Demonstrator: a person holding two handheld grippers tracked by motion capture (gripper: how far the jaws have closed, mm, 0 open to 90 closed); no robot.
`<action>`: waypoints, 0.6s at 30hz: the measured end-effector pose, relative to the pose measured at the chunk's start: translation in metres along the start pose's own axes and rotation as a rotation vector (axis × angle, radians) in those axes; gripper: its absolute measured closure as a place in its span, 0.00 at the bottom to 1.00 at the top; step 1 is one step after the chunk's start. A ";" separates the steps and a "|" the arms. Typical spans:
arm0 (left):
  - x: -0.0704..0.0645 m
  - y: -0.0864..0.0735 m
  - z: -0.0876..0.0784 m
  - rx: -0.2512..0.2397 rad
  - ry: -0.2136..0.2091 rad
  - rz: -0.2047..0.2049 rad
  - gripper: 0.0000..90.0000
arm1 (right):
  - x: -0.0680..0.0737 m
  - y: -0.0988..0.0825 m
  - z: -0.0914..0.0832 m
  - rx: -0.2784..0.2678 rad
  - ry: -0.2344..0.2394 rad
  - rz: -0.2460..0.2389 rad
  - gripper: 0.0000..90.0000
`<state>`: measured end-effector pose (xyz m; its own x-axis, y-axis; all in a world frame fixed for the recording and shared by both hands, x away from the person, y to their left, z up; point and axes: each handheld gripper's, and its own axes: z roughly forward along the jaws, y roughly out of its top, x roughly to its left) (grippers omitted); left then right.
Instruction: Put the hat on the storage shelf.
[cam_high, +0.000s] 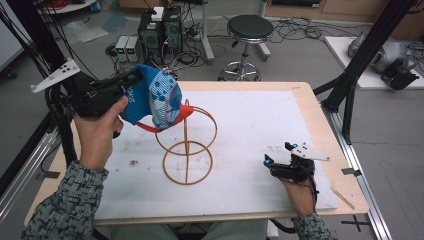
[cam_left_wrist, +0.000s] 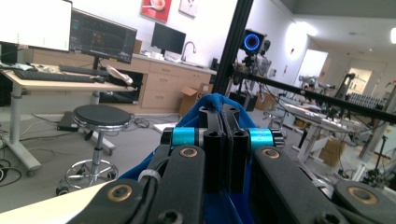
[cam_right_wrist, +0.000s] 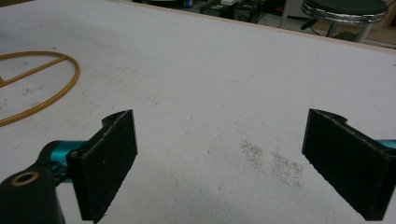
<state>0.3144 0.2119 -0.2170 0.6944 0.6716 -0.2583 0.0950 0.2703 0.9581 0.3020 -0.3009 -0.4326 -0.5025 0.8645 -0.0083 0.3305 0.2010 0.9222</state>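
A blue cap (cam_high: 155, 97) with a white dotted panel and a red brim hangs over the top of a gold wire stand (cam_high: 187, 150) at the middle left of the white mat. My left gripper (cam_high: 132, 80) is shut on the cap's back edge, above the table's left side. In the left gripper view the jaws (cam_left_wrist: 219, 112) press together with blue cap fabric (cam_left_wrist: 191, 114) around them. My right gripper (cam_high: 278, 153) rests low at the mat's front right, open. Its jaws (cam_right_wrist: 219, 158) stand wide apart over bare mat, and the stand's base ring (cam_right_wrist: 70, 84) lies far to their left.
A white mat (cam_high: 260, 120) covers most of the wooden table (cam_high: 320, 120). A black stool (cam_high: 249, 27) and computer towers (cam_high: 160, 30) stand beyond the far edge. Black frame posts (cam_high: 350, 85) rise at the table's right side.
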 end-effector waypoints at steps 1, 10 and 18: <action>0.002 0.001 0.000 -0.007 -0.003 -0.013 0.98 | 0.000 0.000 0.000 0.000 0.000 -0.003 0.10; 0.004 0.007 0.004 -0.076 -0.003 -0.077 0.98 | 0.000 0.000 0.001 0.006 0.003 0.000 0.10; -0.005 0.006 0.016 -0.109 -0.052 -0.094 0.98 | -0.001 -0.002 -0.001 0.010 0.004 0.006 0.10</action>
<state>0.3228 0.1989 -0.2080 0.7220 0.6041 -0.3373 0.0857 0.4056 0.9100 0.3012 -0.3022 -0.4339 -0.5034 0.8641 -0.0015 0.3413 0.2004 0.9183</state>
